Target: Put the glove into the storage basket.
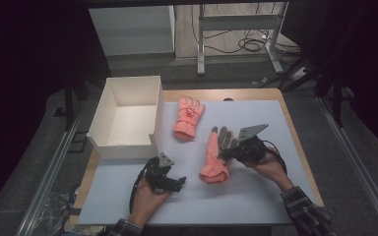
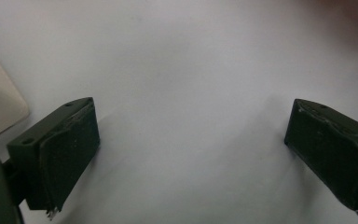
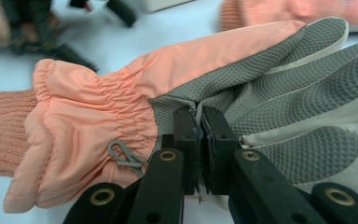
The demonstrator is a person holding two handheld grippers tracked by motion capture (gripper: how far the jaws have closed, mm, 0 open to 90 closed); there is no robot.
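Near glove (image 3: 121,112): pink shell, grey textured palm, knit cuff, lying mid-counter (image 1: 256,196). My right gripper (image 3: 200,140) has its fingers closed on a fold of the palm. My left gripper (image 2: 191,154) hovers over bare counter, fingers wide apart, holding nothing. Second glove (image 1: 188,117) lies beside the white box (image 1: 101,115); the box is empty.

Lab: floor cables (image 1: 248,44), metal rig legs (image 1: 201,46).
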